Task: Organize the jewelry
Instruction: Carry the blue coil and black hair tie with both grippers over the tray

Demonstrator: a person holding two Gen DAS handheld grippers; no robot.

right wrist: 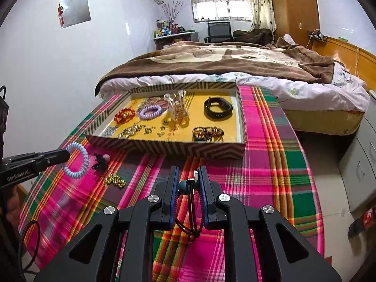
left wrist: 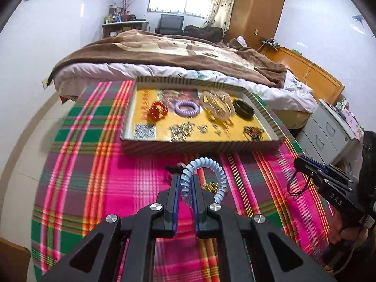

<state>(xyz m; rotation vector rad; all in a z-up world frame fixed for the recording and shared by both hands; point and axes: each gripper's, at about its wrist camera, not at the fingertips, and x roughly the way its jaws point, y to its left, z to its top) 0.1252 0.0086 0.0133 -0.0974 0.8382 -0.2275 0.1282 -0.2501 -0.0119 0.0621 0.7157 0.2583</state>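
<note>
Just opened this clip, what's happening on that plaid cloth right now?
A person is sorting jewelry and hair accessories into a striped tray on a plaid cloth. The left hand-held gripper is shut on a light blue spiral hair tie, held above the cloth. The right hand-held gripper is shut on a black elastic hair tie with a teal bead. A gold chain and a small black hair tie lie on the cloth, not yet in the tray.

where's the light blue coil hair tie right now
Pinched in the left claw, the light blue coil hair tie hangs above the plaid cloth, near the tray.
</note>
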